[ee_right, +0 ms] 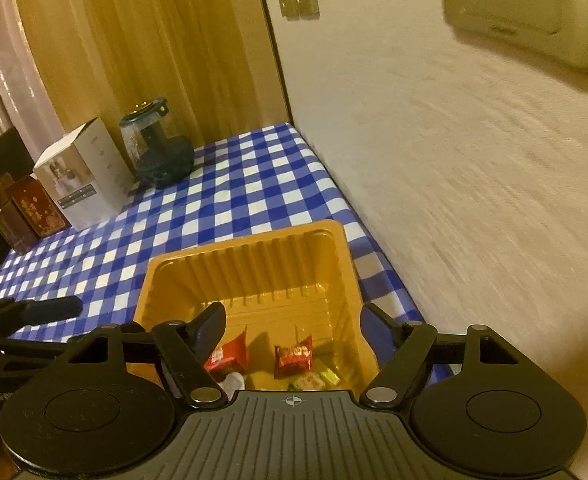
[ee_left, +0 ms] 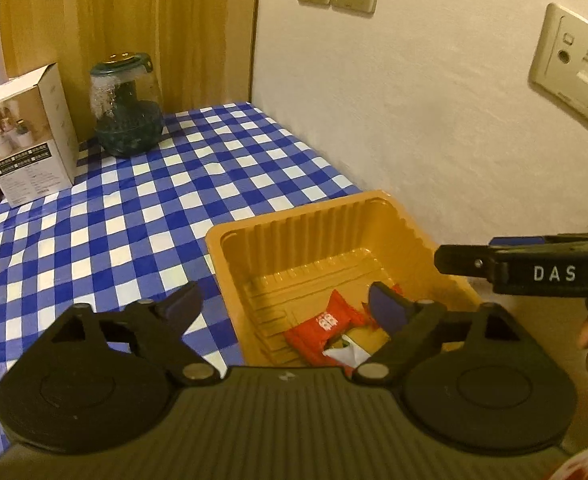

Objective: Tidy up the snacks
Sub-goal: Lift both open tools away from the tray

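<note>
Right wrist view showed both my grippers (ee_right: 289,330) agape and empty over the orange tray (ee_right: 173,268) of wrapped snacks (ee_right: 294,356) on the checked table (ee_right: 229,196), white box (ee_right: 81,176) and glass jar (ee_right: 157,148) behind.

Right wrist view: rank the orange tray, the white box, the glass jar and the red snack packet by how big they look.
1. orange tray, nearest, so flattered
2. white box and glass jar: too alike to rank
3. red snack packet

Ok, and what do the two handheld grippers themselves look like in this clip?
Both are matte black plastic. The left gripper and right gripper each have a ribbed dark grey body, two round black discs, linkage arms with silver pivot pins, and dark blue finger pads. In the left view, the right gripper's side carries white "DAS" lettering.
</note>
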A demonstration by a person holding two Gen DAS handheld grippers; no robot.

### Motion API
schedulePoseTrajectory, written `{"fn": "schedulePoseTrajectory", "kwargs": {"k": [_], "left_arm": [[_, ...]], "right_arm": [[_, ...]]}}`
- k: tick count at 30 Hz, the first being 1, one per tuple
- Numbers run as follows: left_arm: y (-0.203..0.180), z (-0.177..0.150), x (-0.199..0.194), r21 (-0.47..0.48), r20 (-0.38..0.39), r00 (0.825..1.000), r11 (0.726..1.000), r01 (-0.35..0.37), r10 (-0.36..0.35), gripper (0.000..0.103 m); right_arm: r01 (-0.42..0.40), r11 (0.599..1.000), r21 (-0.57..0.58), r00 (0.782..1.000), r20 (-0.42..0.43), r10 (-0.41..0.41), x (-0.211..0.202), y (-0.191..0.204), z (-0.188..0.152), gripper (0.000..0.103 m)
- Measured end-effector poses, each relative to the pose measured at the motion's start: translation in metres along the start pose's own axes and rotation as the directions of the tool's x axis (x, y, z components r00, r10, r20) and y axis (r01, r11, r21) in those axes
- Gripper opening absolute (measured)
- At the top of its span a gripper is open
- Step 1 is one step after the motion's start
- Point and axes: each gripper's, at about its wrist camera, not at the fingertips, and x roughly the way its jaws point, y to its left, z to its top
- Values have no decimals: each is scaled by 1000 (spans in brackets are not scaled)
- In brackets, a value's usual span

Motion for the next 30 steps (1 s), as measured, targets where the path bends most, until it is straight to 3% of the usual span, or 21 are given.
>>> {"fn": "schedulePoseTrajectory", "kwargs": {"k": [6,18,30], "left_arm": [[2,-13,-30,-18,10,1000,1000,-1,2,103],[3,-58,-108,-90,69,997,995,-35,41,103],[-8,-110,-179,-126,72,995,990,-57,66,103]], "right_arm": [[1,1000,15,1000,14,-1,-33,4,-14,77],[-31,999,35,998,55,29,-100,28,-50,78],[-34,999,19,998,45,33,-153,59,-102,78]]}}
